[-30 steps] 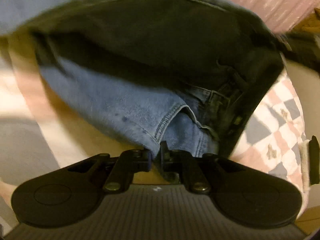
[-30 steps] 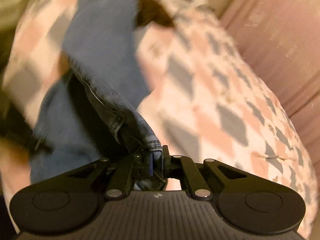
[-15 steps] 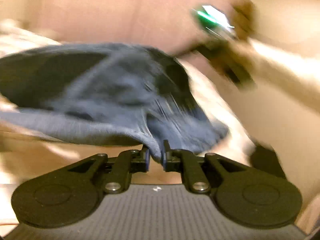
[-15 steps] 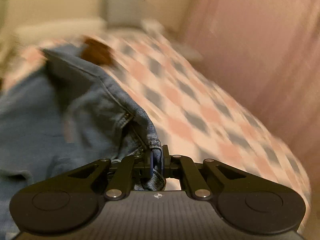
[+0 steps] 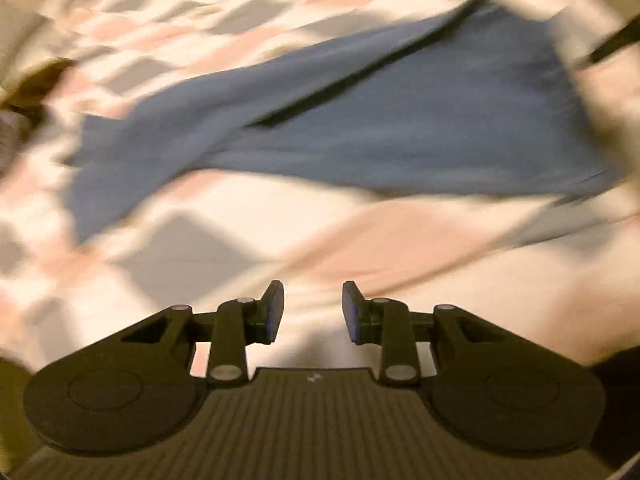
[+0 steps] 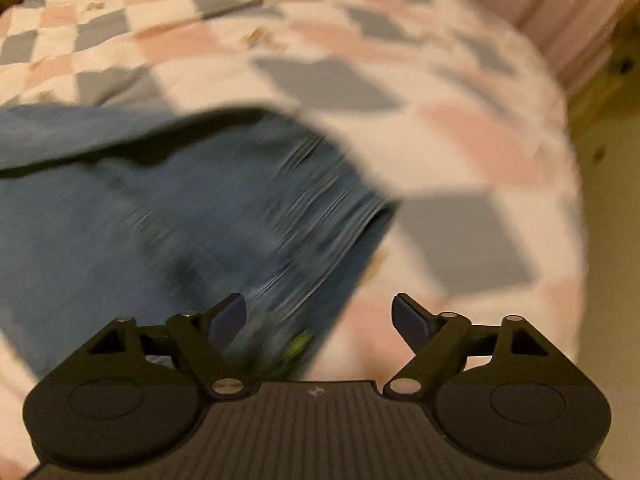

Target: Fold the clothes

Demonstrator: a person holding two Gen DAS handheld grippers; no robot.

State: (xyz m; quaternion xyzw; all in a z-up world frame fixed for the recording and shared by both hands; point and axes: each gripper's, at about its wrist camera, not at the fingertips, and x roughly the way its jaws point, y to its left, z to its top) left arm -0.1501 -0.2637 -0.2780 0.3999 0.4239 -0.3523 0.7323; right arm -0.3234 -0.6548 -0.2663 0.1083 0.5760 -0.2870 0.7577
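Jeans (image 5: pixel 400 128) dropped from both pinches onto quilt (image 6: pixel 440 128); left gripper (image 5: pixel 313 312), right gripper (image 6: pixel 319 316) opening, empty. Folding unfinished.

1. Left gripper (image 5: pixel 313 312): pitched steeply downward, jaws opening, gap modest, nothing between the pads.
2. Right gripper (image 6: pixel 319 318): pitched steeply downward, jaws opening, spread wide, pads gripping nothing.

Bed covered by a checkered quilt (image 6: pixel 460 128) in pink, grey and white squares. Pink curtain (image 6: pixel 560 12) at far right, yellowish floor (image 6: pixel 608 200) below it. Warm, dim lighting.
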